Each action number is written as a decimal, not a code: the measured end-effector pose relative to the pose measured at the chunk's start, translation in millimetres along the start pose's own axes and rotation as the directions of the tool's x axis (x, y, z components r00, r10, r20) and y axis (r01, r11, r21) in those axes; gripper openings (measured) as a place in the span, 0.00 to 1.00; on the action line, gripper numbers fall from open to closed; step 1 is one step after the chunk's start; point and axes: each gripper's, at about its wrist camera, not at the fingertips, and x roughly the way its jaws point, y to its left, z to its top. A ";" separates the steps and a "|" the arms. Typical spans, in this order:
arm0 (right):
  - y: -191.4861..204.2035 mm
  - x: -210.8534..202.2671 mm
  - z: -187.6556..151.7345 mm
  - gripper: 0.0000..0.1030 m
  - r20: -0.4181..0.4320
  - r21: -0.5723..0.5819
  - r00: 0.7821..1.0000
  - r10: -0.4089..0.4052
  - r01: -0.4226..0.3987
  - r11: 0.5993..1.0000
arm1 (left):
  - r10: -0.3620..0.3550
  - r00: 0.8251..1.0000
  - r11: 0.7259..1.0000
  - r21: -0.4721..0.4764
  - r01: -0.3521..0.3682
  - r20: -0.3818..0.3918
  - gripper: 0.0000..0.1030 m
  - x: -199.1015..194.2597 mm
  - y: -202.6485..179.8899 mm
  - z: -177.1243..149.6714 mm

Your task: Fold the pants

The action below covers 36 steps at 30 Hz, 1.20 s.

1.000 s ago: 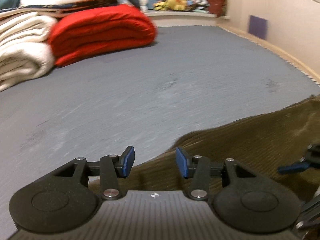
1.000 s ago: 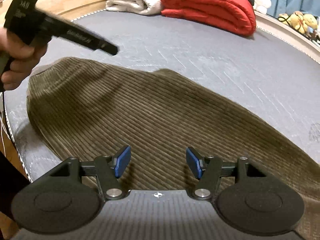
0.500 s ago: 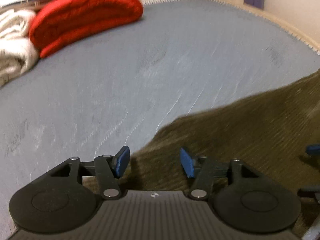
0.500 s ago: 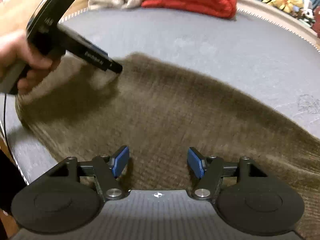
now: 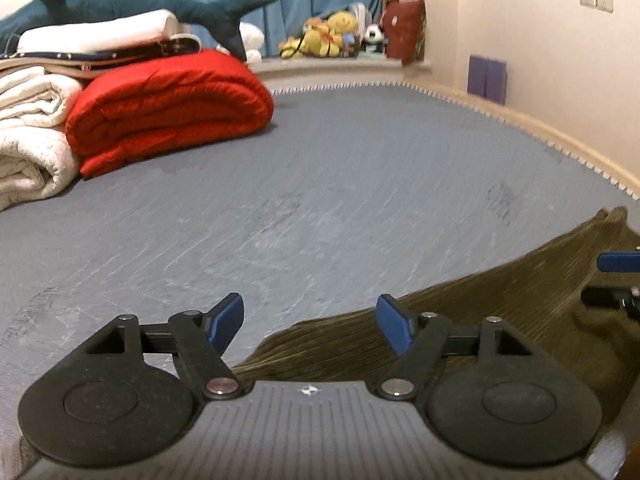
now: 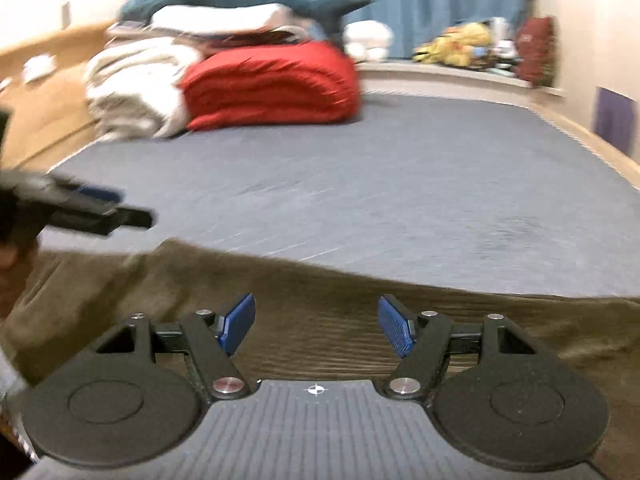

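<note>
The olive-brown corduroy pants (image 6: 320, 300) lie flat on the grey bed, running across the near part of the right wrist view. In the left wrist view they (image 5: 500, 300) fill the lower right. My left gripper (image 5: 310, 326) is open and empty, low over the pants' near edge. My right gripper (image 6: 316, 326) is open and empty, just above the fabric. The left gripper also shows at the left edge of the right wrist view (image 6: 100, 212), and a blue fingertip (image 5: 618, 262) of the right gripper shows at the right edge of the left wrist view.
A folded red quilt (image 5: 168, 108) and white blankets (image 5: 28, 140) are stacked at the far left of the grey bed (image 5: 340, 168). A plush shark (image 5: 160, 4) lies on the pile. Plush toys (image 5: 332, 34) sit on the far sill. A wall runs along the right.
Both grippers have tilted up from looking down at the pants to looking across the bed. Both stay open. The pants lie as before.
</note>
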 end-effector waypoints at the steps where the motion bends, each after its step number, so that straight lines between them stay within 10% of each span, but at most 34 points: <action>1: -9.0 -5.0 -1.1 0.68 0.018 0.020 0.999 -0.036 0.036 0.999 | 0.011 1.000 1.000 0.007 -0.011 0.014 0.80 -5.4 -7.1 0.2; 6: -74.2 -32.8 -18.0 0.68 0.018 0.218 0.961 -0.275 0.265 0.939 | -0.023 0.999 0.995 0.102 0.018 0.049 0.80 -22.4 -37.7 -2.3; 15: -230.3 -93.4 -100.0 0.59 -0.199 0.645 0.767 -0.611 0.571 0.507 | -0.073 0.996 0.987 0.145 0.064 0.059 0.80 -22.4 -61.6 -5.8; 19: -276.8 -109.7 -134.2 0.60 -0.222 0.756 0.754 -0.618 0.534 0.379 | -0.076 0.995 0.986 0.152 0.067 0.059 0.82 -20.4 -71.4 -3.8; 26: -324.9 -88.7 -152.9 0.61 -0.130 0.777 0.845 -0.519 0.412 0.476 | -0.088 0.994 0.982 0.170 0.077 0.060 0.83 -20.0 -85.3 -3.8; 33: -319.0 -59.0 -143.9 0.61 -0.152 0.631 0.816 -0.558 0.515 0.580 | -0.085 0.995 0.983 0.170 0.073 0.061 0.83 -19.9 -82.2 -4.2; 36: -316.1 -55.8 -142.3 0.35 -0.148 0.636 0.812 -0.565 0.516 0.574 | -0.086 0.994 0.983 0.168 0.075 0.064 0.83 -20.9 -79.3 -3.8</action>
